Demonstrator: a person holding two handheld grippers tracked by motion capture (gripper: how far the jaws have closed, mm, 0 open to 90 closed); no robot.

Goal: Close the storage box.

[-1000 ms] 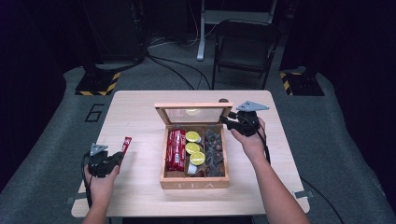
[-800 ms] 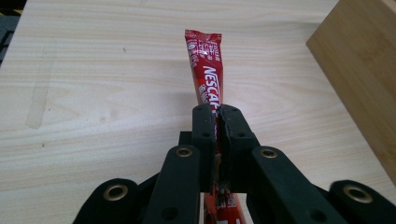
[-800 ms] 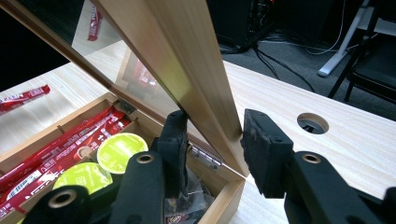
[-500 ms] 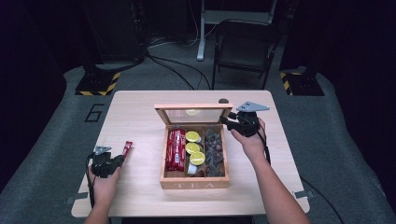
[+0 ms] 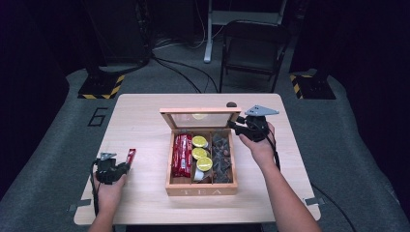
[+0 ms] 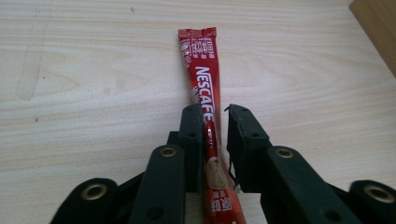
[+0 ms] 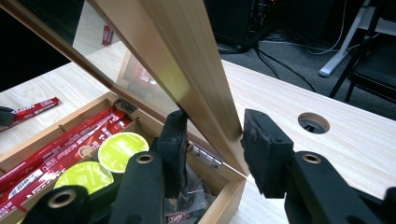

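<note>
A red Nescafe stick (image 6: 201,70) lies flat on the table, and its near end runs between the jaws of my left gripper (image 6: 215,114). Those jaws have just been opening: one pad still brushes the stick, and a gap shows on the other side. In the high view this gripper (image 5: 122,166) and the stick (image 5: 130,155) are near the table's front left. My right gripper (image 7: 212,121) is shut on the glass-paned lid (image 7: 187,56) of the wooden tea box (image 5: 202,189) and holds it upright. It (image 5: 237,125) grips the lid (image 5: 199,118) at its right end.
The box holds red sticks (image 5: 182,154), green-topped capsules (image 5: 199,153) and dark packets (image 5: 222,154). A cable hole (image 5: 231,104) sits in the table behind the lid. A black chair (image 5: 251,46) stands beyond the table. Bare tabletop (image 5: 140,116) lies left of the box.
My left hand has drawn slightly toward the table's front edge, and the stick has come down with it. My right hand and the lid have kept still.
</note>
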